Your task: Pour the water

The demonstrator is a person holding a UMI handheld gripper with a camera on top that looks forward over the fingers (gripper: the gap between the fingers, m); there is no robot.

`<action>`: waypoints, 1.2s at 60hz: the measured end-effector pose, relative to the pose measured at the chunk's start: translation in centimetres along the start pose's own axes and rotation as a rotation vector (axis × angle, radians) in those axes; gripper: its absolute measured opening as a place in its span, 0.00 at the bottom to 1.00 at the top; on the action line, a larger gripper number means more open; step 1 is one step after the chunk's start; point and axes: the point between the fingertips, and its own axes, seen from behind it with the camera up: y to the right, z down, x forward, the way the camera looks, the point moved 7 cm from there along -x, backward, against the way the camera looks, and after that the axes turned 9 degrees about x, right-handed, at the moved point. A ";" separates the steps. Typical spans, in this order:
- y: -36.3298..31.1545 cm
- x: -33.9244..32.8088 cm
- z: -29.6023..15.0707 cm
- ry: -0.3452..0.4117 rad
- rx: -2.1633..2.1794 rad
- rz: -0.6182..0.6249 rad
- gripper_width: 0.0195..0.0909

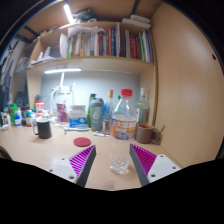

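A clear plastic water bottle [124, 115] with an orange label stands upright on the desk at twelve o'clock. A small clear glass [119, 166] sits upright at six o'clock from it.

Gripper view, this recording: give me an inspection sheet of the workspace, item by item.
Surface: light wooden desk, against a wall.
Job's things: large clear plastic bottle with a red cap, standing beyond the fingers; small clear glass on the desk between the fingers, with gaps at both sides.
Clutter: dark mug, red disc, green bottle, brown cup, smaller bottles and jars along the wall.
Grippers: gripper open, pink pads facing inward, nothing gripped.
Cables: nothing seen.
Surroundings: bookshelf with books above the desk, a lit strip lamp beneath it, wooden side panel beside the desk.
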 end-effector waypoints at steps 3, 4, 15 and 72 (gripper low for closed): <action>1.2 1.9 -0.1 -0.003 -0.011 0.036 0.77; 1.5 2.5 -0.2 -0.001 -0.011 0.044 0.78; 2.6 8.4 0.0 0.017 0.007 0.058 0.77; -22.5 22.7 -13.6 0.225 -1.436 0.117 0.33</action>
